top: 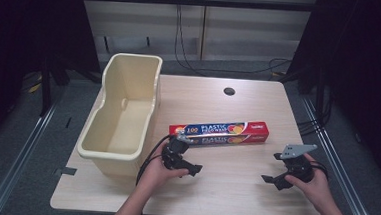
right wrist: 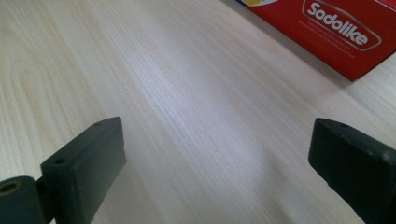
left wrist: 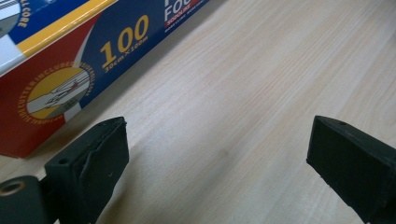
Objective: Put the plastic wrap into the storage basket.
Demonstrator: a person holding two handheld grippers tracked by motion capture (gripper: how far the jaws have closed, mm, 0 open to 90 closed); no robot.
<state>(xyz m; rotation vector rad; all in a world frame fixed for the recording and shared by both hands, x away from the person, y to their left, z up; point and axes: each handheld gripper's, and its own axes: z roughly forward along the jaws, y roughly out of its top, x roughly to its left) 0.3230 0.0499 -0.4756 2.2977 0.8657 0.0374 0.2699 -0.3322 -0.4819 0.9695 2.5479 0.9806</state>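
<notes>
A: Left tongs (top: 190, 169), right tongs (top: 271, 181)?
B: Both gape wide, empty, low over the worktop (top: 243, 191) near its front edge.
A: Box?
B: Plastic wrap box (top: 220, 132) lies mid-worktop, just beyond both. Cream bin (top: 120, 115) along the left edge.

Long plastic wrap box (top: 220, 132), red ends and blue middle with yellow "100" and white lettering, lies flat and closed on the desk (top: 233, 190), long side running left-right, near the middle. Cream plastic bin (top: 123, 114), open top, upright and empty, sits at the desk's left edge, just left of the box's left end, apart from it.
</notes>
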